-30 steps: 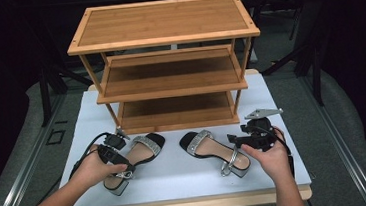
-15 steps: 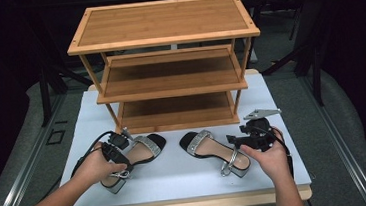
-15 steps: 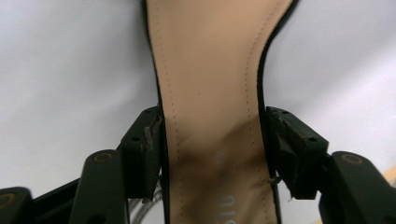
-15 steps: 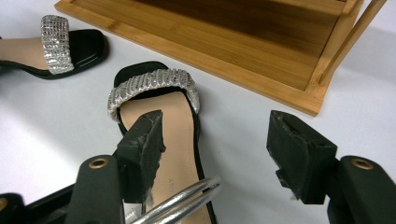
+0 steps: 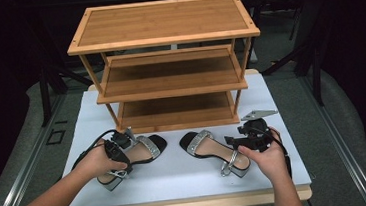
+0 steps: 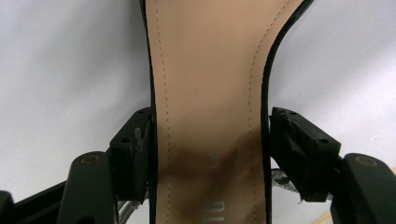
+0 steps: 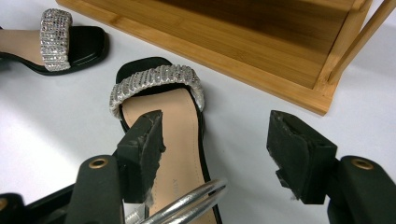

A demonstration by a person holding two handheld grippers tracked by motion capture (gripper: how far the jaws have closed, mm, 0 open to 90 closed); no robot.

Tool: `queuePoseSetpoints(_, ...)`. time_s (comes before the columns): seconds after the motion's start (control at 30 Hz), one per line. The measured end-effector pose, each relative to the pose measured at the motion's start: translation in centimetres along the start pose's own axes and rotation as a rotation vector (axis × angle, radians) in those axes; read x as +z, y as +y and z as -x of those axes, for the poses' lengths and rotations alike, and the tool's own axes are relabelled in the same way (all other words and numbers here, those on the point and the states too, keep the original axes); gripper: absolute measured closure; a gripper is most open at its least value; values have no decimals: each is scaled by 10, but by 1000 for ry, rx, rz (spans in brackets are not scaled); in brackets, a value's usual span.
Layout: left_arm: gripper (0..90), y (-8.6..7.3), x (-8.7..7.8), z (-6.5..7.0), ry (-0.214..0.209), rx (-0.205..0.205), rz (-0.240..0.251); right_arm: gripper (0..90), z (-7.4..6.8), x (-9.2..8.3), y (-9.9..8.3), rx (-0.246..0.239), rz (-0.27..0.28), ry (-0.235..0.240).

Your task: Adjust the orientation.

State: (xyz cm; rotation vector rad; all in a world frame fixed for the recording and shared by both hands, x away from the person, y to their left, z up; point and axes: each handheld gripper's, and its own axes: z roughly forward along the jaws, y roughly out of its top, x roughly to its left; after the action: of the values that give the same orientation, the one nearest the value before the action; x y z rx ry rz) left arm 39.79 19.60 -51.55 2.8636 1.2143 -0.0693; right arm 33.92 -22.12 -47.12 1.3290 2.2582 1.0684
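Two black sandals with glittering silver straps on a white table, in front of a three-tier bamboo shoe rack standing toward the far edge.

Left sandal near the front-left corner, toe toward the rack, heel toward the front edge; its middle covered in the high view by the left gripper and the hand around it. In the left gripper view, tan insole running up between the two black jaws, toe strap cut off above the top of the picture, heel cut off below. Jaws set astride the waist of the sole, left jaw against the sole's black edge, right jaw a sliver clear of it; just reopening after a partial squeeze, no firm clamp visible. Printed lettering on the insole too blurred to read.

Right sandal toward the front-right corner, angled, its block heel and ankle strap partly behind the right hand. Right gripper beside its heel end. In the right gripper view, jaws standing wide: left jaw over the insole, right jaw above bare table, nothing clamped. Silver buckle strap cut off at the bottom edge. Contact between left pad and insole impossible to tell.
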Motion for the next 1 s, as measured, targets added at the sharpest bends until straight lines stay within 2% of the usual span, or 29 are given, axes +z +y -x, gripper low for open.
queuePoseSetpoints(0.1,374,3,4,-1,0,3,-28,358,0,0,0,-1,-7,14)
queuePoseSetpoints(0.17,409,4,4,-2,8,10,-27,358,0,0,0,-2,-8,5)
queuePoseSetpoints(0.4,418,3,3,-2,3,3,-25,358,1,0,0,-1,-8,8)
queuePoseSetpoints(0.47,420,3,2,-3,-11,-6,-21,358,1,0,0,0,-7,6)
queuePoseSetpoints(0.5,420,2,-1,-4,-25,-21,-2,358,1,0,0,0,-6,5)
queuePoseSetpoints(0.57,421,2,-3,-4,-32,-20,1,357,1,0,0,1,-6,5)
queuePoseSetpoints(0.7,421,0,-13,-5,-29,-17,16,358,2,0,0,5,-7,5)
queuePoseSetpoints(0.73,421,-1,-14,-2,-36,-51,52,358,2,-1,0,5,-6,6)
queuePoseSetpoints(0.87,421,-3,-27,1,-42,-40,70,357,2,-1,-1,7,-3,3)
queuePoseSetpoints(0.9,421,-3,-31,-1,-40,-13,57,358,2,-1,-1,7,-3,6)
queuePoseSetpoints(1.0,421,-3,-38,-2,-44,-16,70,358,1,-1,0,4,-4,6)
